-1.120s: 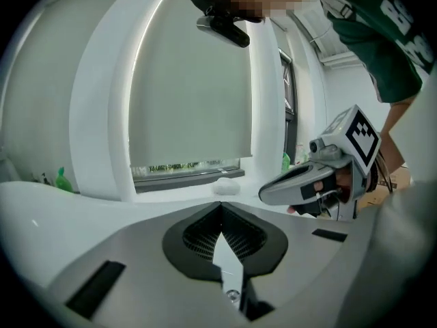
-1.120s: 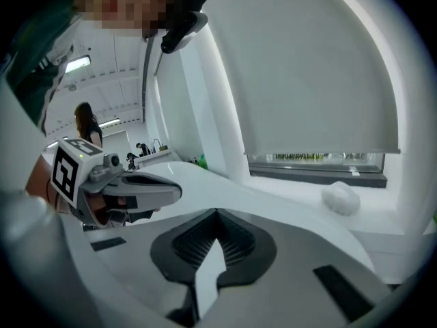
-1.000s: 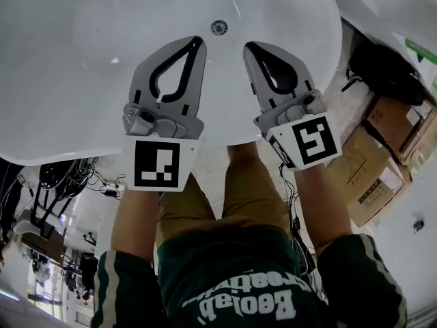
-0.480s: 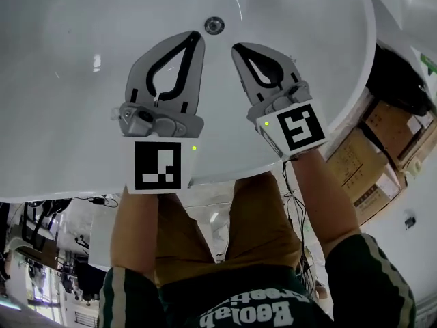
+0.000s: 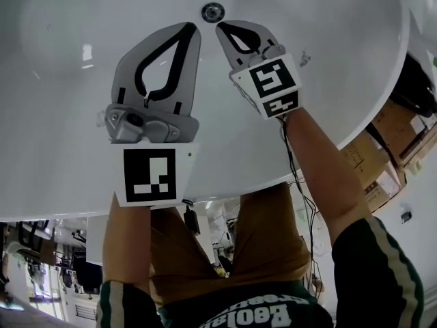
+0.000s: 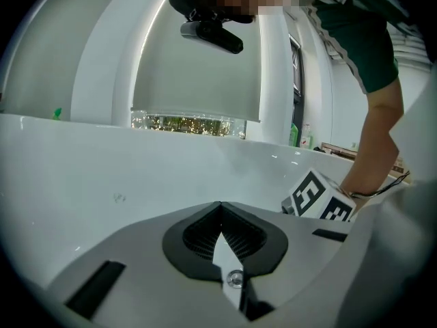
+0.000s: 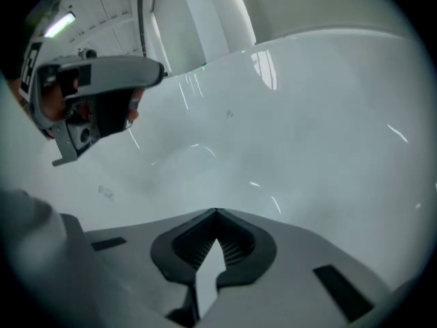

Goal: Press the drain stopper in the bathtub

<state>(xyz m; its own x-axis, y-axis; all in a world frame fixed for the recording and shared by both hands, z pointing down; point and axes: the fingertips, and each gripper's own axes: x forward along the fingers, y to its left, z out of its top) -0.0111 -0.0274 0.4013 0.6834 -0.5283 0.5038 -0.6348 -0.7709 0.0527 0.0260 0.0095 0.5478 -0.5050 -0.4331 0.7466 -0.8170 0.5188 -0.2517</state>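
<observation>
Head view is showing the drain stopper (image 5: pixel 212 11) lying at eleven o'clock, just beside the right gripper (image 5: pixel 220 26), nearer than the left gripper (image 5: pixel 194 27); both jaw pairs are sitting closed, empty.

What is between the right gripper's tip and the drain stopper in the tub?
Only a thin strip of bare white bathtub. The head view shows the right gripper, shut, with its tip almost at the drain stopper.

The drain stopper (image 5: pixel 212 11) is a small round metal disc (shiny) set in the white bathtub (image 5: pixel 61 115) floor.
</observation>
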